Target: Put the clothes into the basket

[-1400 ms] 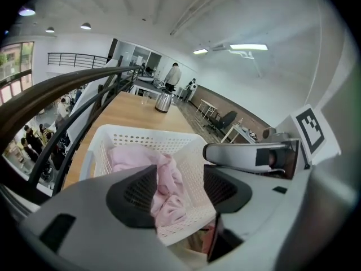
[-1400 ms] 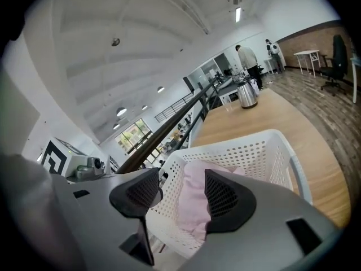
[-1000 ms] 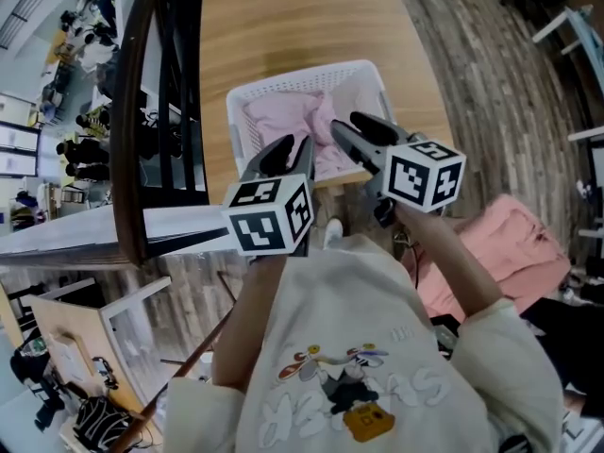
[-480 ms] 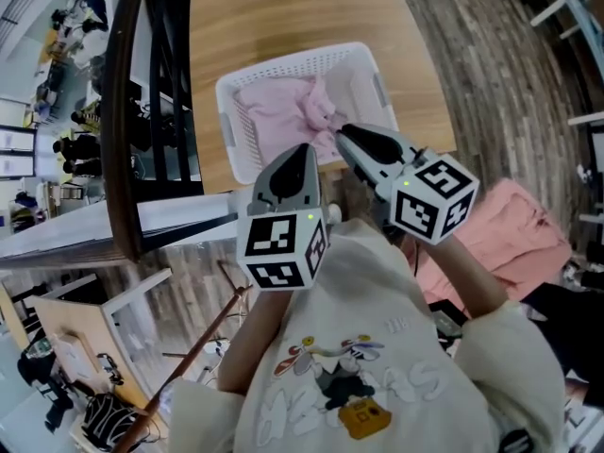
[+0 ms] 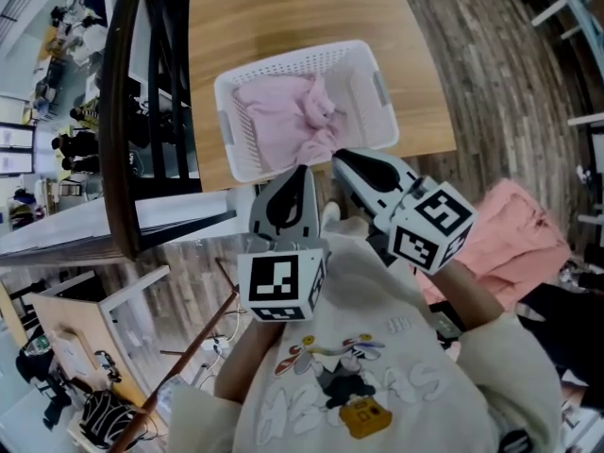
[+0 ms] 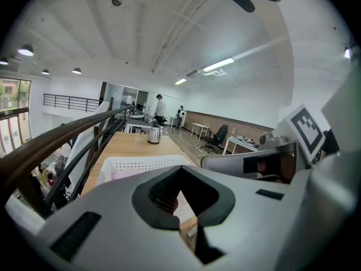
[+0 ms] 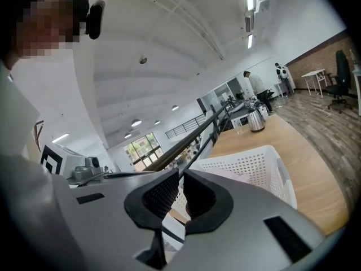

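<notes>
Apparently between garments: pink garment [image 5: 283, 116] lies in the white basket [image 5: 373, 64] at the surface's [image 5: 283, 8] near edge. Left gripper [image 5: 302, 171] jaws shut, empty. Right gripper [image 5: 338, 157] jaws closing, nearly together, empty. Next: probably open for the salmon garment [image 5: 514, 229] on the floor.

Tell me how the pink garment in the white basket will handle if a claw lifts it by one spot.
The pink garment lies crumpled in soft folds, so it is probably floppy and would drape from one pinch. It looks thin, so it is likely light for its bulk. It might catch on the perforated wall of the basket.
</notes>
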Demonstrator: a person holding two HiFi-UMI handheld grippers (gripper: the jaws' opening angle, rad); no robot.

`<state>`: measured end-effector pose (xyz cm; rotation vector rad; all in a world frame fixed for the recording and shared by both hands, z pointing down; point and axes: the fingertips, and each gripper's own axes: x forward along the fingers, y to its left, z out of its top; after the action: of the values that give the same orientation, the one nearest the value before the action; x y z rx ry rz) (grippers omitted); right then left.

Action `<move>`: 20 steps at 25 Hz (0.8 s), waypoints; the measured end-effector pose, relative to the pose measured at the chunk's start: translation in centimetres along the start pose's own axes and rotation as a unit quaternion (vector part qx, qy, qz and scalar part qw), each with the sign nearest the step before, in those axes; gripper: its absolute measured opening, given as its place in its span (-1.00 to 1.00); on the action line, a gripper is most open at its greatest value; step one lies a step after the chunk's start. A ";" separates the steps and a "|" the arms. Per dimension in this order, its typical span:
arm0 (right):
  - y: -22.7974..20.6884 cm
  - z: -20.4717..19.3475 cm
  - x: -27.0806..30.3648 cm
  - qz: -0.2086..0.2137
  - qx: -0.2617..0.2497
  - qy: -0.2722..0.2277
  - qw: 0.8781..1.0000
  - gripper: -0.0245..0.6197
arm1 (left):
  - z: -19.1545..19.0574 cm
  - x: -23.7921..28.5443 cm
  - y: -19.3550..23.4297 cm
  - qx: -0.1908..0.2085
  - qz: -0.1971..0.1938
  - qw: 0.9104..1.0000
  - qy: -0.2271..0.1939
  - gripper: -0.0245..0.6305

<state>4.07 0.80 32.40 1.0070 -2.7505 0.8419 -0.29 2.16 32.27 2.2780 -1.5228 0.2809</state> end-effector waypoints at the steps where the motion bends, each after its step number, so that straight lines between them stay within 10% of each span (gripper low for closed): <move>1: 0.1 0.0 -0.1 0.003 0.002 -0.002 1.000 -0.79 | -0.2 -0.1 0.0 0.000 0.000 1.000 -0.001 -0.93; 20: 0.9 -1.1 -0.4 0.003 0.003 0.001 1.000 -0.83 | -1.2 -0.3 -0.9 -0.007 -0.022 1.000 0.014 -0.93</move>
<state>3.69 2.15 32.78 1.0001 -2.7517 0.8525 0.48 3.23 33.04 2.2840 -1.4547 0.2882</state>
